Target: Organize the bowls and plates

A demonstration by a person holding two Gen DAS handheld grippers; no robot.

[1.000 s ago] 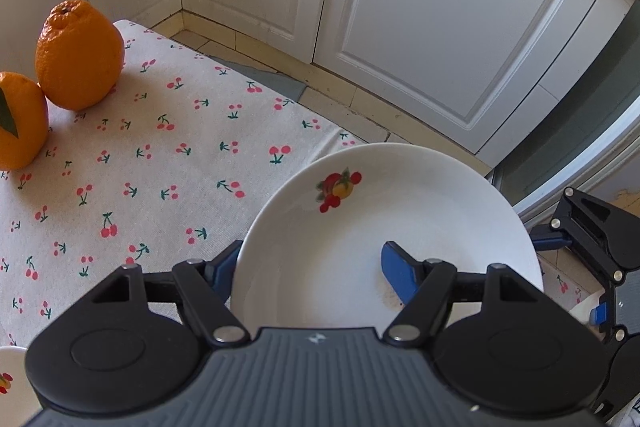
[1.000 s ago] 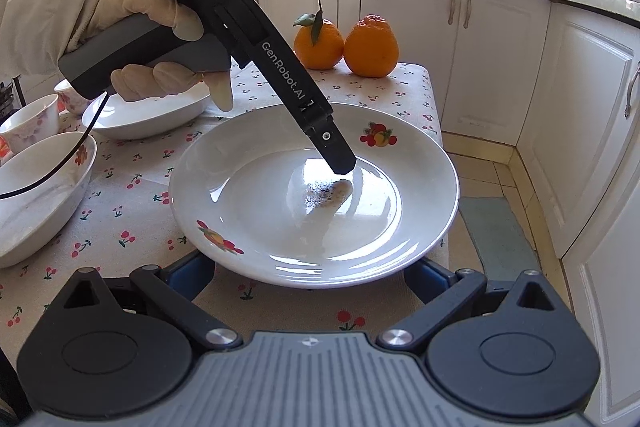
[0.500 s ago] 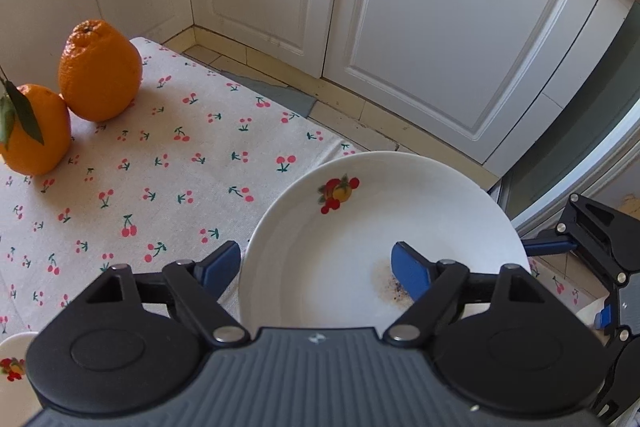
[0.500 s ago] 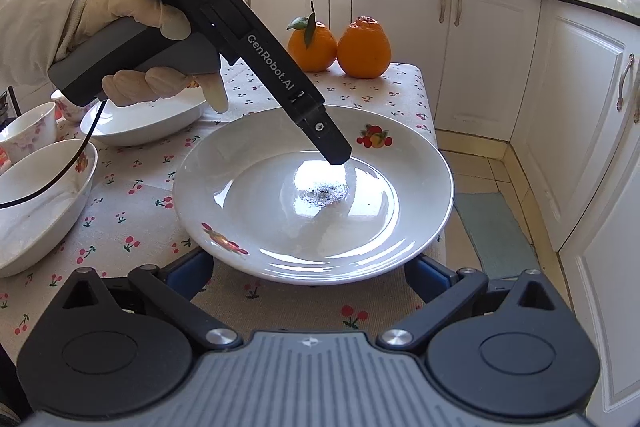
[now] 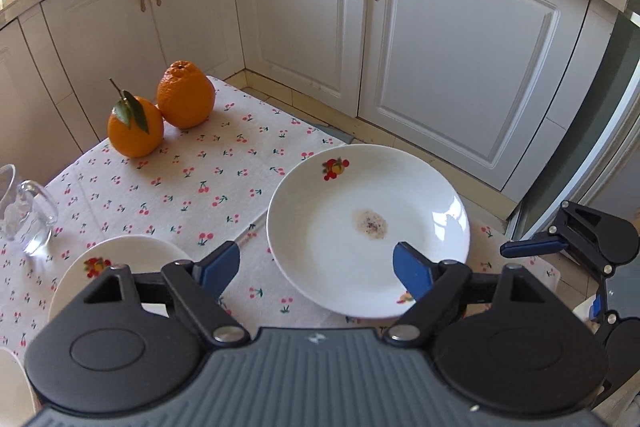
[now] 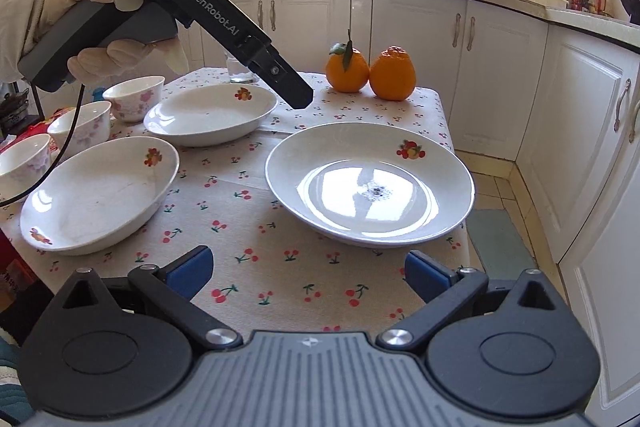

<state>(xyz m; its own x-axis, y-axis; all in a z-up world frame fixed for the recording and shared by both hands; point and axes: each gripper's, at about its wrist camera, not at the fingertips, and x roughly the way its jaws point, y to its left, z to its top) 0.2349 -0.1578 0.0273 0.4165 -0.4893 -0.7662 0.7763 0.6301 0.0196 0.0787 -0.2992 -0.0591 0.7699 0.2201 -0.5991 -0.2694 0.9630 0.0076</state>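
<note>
A white plate (image 5: 332, 227) with a fruit print and a crumb stain lies flat on the cherry-print tablecloth, near the table's right edge (image 6: 448, 131). My left gripper (image 5: 316, 267) hovers above and to the left of it. Its jaws are opening and nothing is pressed between them. In the right wrist view the left gripper (image 6: 300, 99) hangs in the air behind the plate (image 6: 304, 163), held by a gloved hand (image 6: 100, 23). My right gripper (image 6: 308, 271) stands open over the cloth in front of the plate, and its finger (image 5: 528, 249) shows at the plate's right.
Two more white plates (image 6: 210, 115) (image 6: 98, 195) lie on the left half of the table. Three flowered bowls (image 6: 134, 99) (image 6: 80, 125) (image 6: 24, 159) line the left side. Two oranges (image 6: 347, 69) (image 6: 393, 73) sit at the far edge. A glass cup (image 5: 24, 215) stands beside them. White cabinets (image 6: 580, 147) close in on the right.
My left gripper has let go of the plate's rim, spread its jaws, and risen up and away to the left. The right gripper has drawn back from the plate.
</note>
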